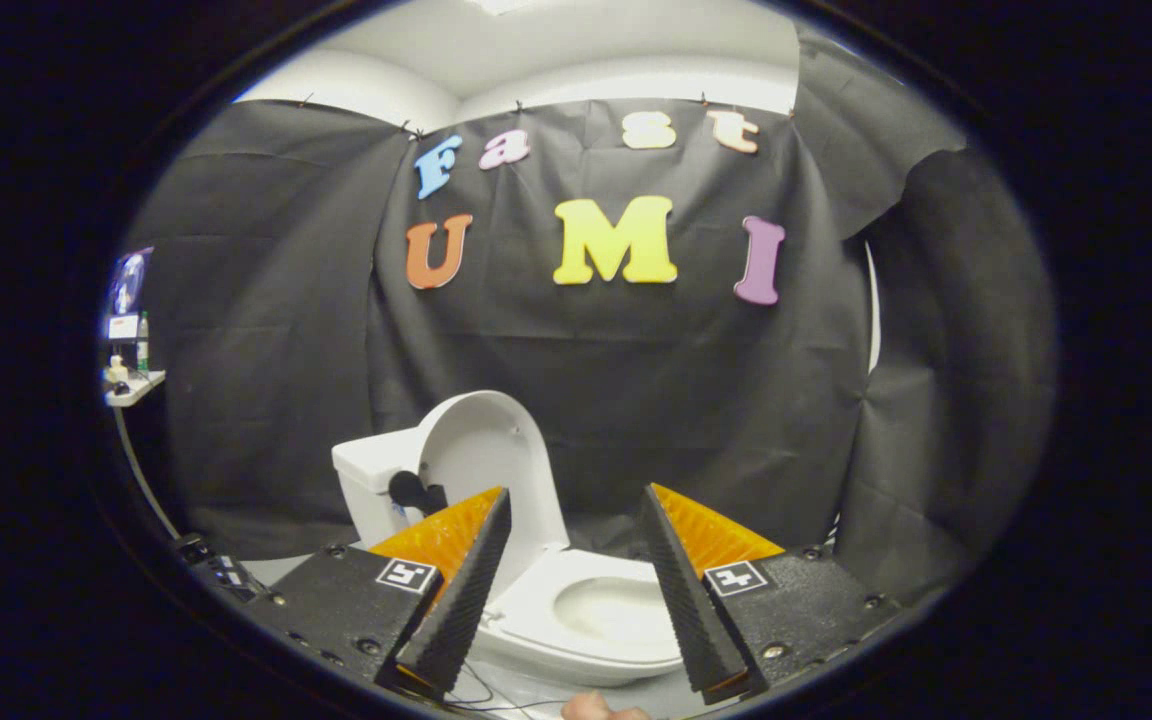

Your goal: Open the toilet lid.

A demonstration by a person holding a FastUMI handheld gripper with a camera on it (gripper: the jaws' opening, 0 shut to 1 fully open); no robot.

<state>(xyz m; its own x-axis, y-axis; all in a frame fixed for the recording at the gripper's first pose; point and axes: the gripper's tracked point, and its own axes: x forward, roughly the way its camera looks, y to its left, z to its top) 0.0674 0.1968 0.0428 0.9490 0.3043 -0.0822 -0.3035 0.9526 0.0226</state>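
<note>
A: How does the gripper (pixel 576 505) sit?

B: It is held level and pointed at the black cloth wall (pixel 636 400); its two fingers (pixel 461 600) stand wide apart with nothing between them but open air; neither finger touches anything.

A: And the hand?

B: A small part of a fingertip (pixel 591 706) shows below the fingers, at the near edge; the rest of the hand cannot be seen.

A: Where is the toilet?

B: The toilet (pixel 586 625) stands on the floor just ahead of the fingers, below them; its bowl (pixel 606 608) shows in the gap between the two fingers, closer to the right one; what lies in the bowl I cannot tell, its inside looks pale and bare.

A: The lid?

B: The toilet lid (pixel 491 450) stands raised, upright, leaning back against the tank (pixel 371 480); it rises beyond the left finger, whose tip overlaps its lower part in the view; the seat ring (pixel 536 610) lies down flat on the bowl.

A: Anything else?

B: A dark knob-like part (pixel 408 490) sits on the tank beside the lid; far off to the left a small shelf (pixel 134 388) carries a few bottles (pixel 143 345), too small to tell apart.
</note>
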